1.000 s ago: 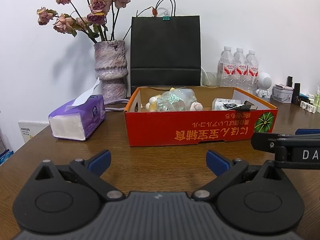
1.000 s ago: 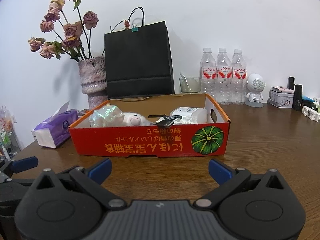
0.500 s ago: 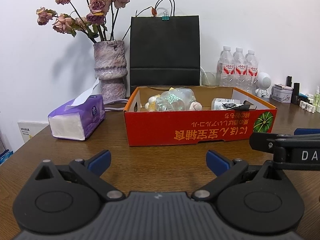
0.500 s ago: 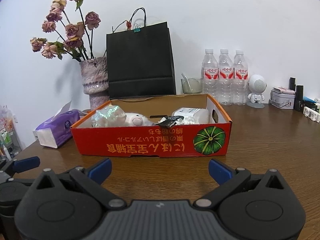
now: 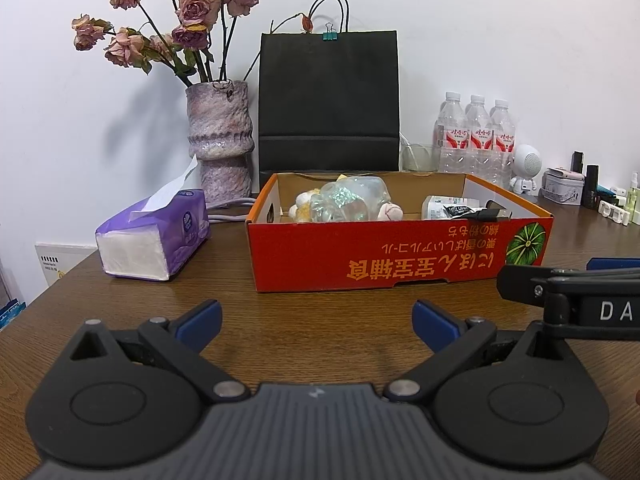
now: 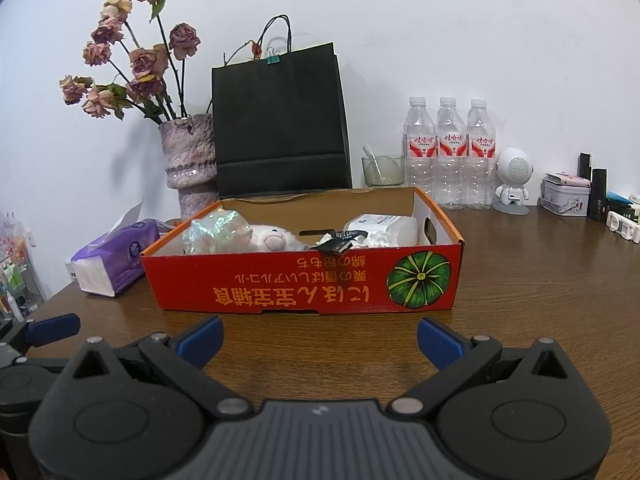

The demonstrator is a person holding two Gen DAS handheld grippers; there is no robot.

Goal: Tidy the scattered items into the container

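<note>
White wall backs a brown wooden table. Near its left edge lies a purple tissue pack; at mid-table toward the back edge stands the red cardboard box, holding a plush toy and a white carton. Left gripper and right gripper hover before it, fingers apart, empty.

matt cardboard box on grained wooden table
</note>
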